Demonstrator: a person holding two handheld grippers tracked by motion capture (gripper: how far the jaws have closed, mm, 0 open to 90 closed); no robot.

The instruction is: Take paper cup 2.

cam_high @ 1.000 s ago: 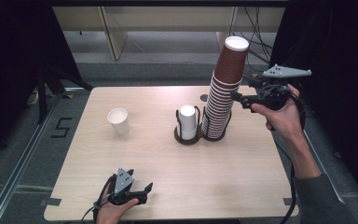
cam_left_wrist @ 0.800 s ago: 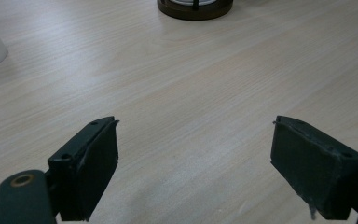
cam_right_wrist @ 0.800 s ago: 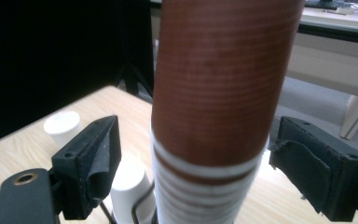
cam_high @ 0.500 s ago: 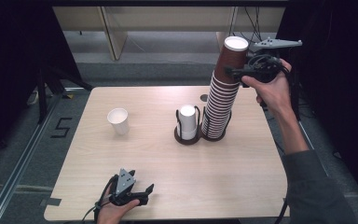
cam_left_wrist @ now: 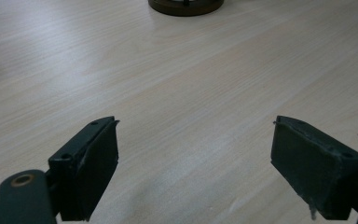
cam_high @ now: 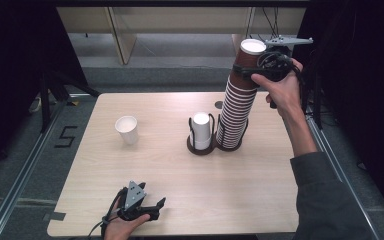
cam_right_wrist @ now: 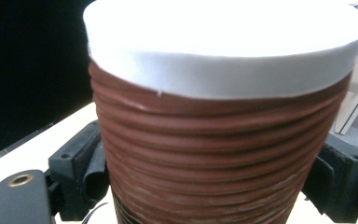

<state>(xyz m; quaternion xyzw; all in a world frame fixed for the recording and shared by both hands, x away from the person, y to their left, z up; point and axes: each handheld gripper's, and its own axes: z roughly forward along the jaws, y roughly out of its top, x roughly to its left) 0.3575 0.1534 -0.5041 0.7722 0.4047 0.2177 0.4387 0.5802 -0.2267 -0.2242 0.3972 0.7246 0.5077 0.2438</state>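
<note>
A tall stack of brown ribbed paper cups (cam_high: pixel 236 112) stands in the right ring of a dark holder (cam_high: pixel 200 147) at mid-table. My right gripper (cam_high: pixel 248 74) is up at the stack's top, jaws on either side of the top brown cup (cam_right_wrist: pixel 214 140). The pads lie against that cup's sides just under its white rim. My left gripper (cam_high: pixel 157 210) rests near the table's front edge, open, with bare wood between its jaws (cam_left_wrist: pixel 196 149). A white cup (cam_high: pixel 201 130) sits in the holder's left ring.
A lone white paper cup (cam_high: pixel 127 129) stands upright on the left half of the wooden table (cam_high: pixel 260 200). The holder's base (cam_left_wrist: pixel 186 5) lies straight ahead of my left gripper. Shelving and dark floor lie beyond the far edge.
My right gripper has risen and moved left, from beside the upper stack to around the top cup. The left gripper has stayed put.
</note>
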